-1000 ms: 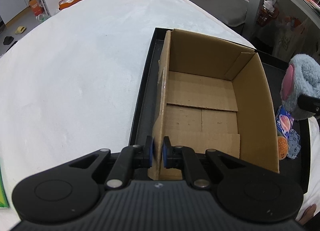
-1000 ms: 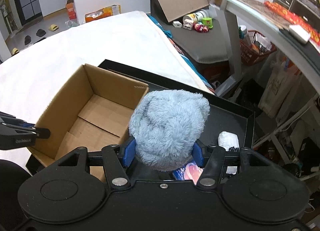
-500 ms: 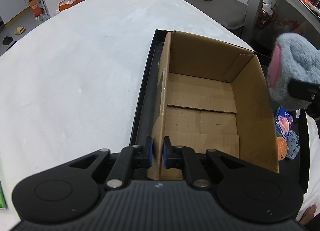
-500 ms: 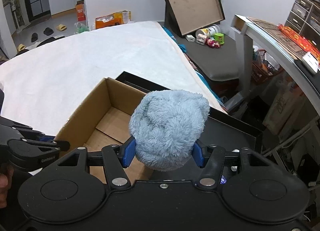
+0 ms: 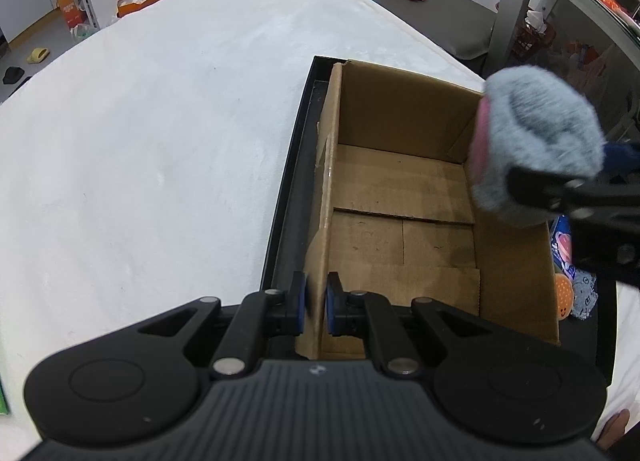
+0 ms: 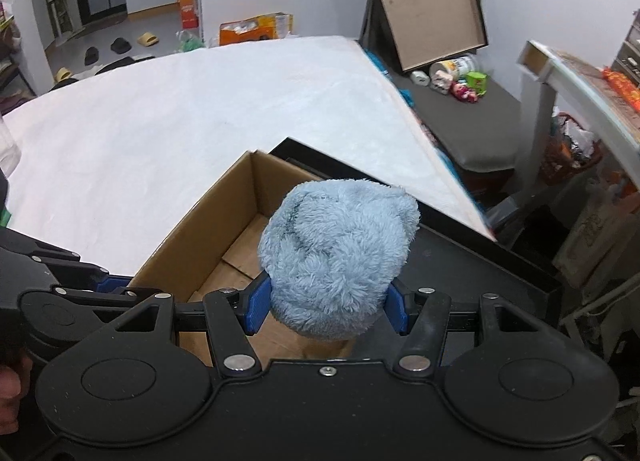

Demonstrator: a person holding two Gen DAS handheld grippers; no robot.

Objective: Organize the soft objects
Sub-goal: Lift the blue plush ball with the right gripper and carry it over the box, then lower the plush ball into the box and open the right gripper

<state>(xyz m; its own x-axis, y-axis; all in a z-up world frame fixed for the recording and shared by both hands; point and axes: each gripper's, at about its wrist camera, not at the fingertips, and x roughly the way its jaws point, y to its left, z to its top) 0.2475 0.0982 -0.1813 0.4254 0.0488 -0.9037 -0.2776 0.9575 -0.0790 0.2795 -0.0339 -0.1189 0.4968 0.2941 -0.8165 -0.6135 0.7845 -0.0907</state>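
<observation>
A white bed (image 5: 160, 141) carries a black tray (image 5: 288, 197) holding an open cardboard box (image 5: 400, 197). The left gripper (image 5: 316, 305) is clamped on the box's near-left wall. The right gripper (image 6: 326, 303) squeezes a fluffy blue plush toy (image 6: 336, 253) above the box's right wall.
</observation>
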